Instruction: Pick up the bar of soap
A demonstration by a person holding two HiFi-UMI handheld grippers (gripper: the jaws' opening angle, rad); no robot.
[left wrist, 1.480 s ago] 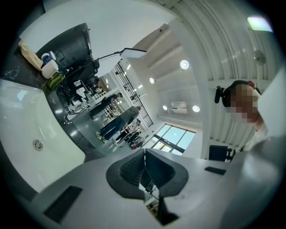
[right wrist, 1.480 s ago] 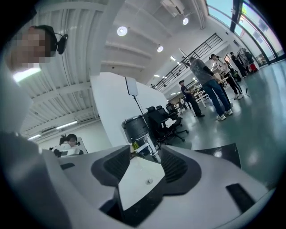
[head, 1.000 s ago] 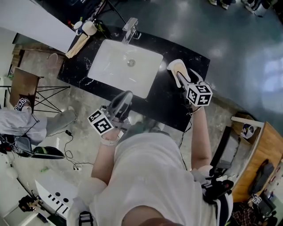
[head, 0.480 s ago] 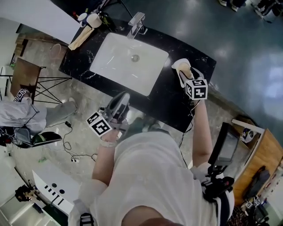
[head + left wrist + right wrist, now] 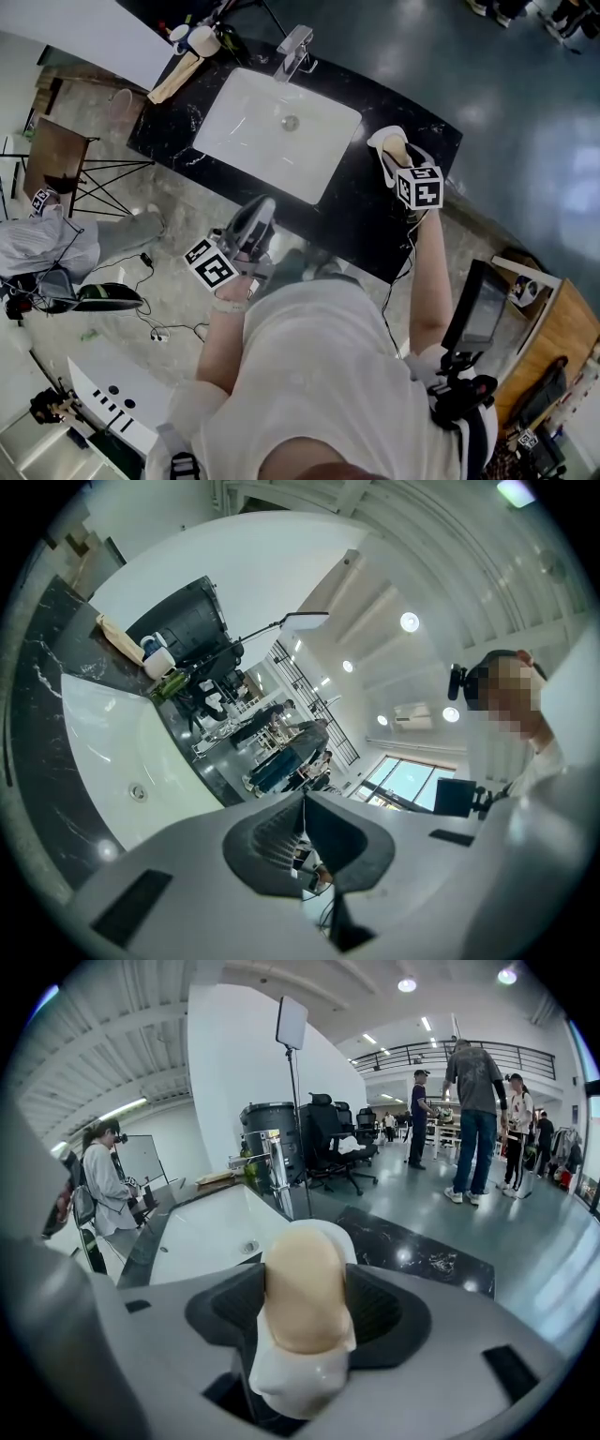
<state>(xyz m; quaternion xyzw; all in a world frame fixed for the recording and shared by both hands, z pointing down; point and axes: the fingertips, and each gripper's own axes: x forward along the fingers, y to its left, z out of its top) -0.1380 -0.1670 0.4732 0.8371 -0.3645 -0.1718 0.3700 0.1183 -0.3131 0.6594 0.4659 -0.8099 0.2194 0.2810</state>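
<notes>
A pale beige bar of soap (image 5: 302, 1283) lies in a white soap dish (image 5: 292, 1393) on the black marble counter (image 5: 370, 220), right of the sink. My right gripper (image 5: 305, 1309) reaches over the dish, and its jaws are opening with the soap between them. The dark pads flank the bar closely on both sides. In the head view the soap (image 5: 395, 150) and dish (image 5: 378, 139) peek out ahead of the right gripper (image 5: 400, 161). My left gripper (image 5: 263, 208) hangs shut and empty in front of the counter's near edge, its jaws (image 5: 302, 832) meeting in a line.
A white rectangular sink (image 5: 277, 127) with a chrome faucet (image 5: 295, 47) fills the counter's middle. A cup and bottles (image 5: 192, 39) and a tan cloth (image 5: 173, 80) sit at the far left end. People stand on the floor beyond the counter (image 5: 473, 1119).
The right gripper has moved forward over the soap dish, so the soap now lies between its jaws. The left gripper has barely shifted.
</notes>
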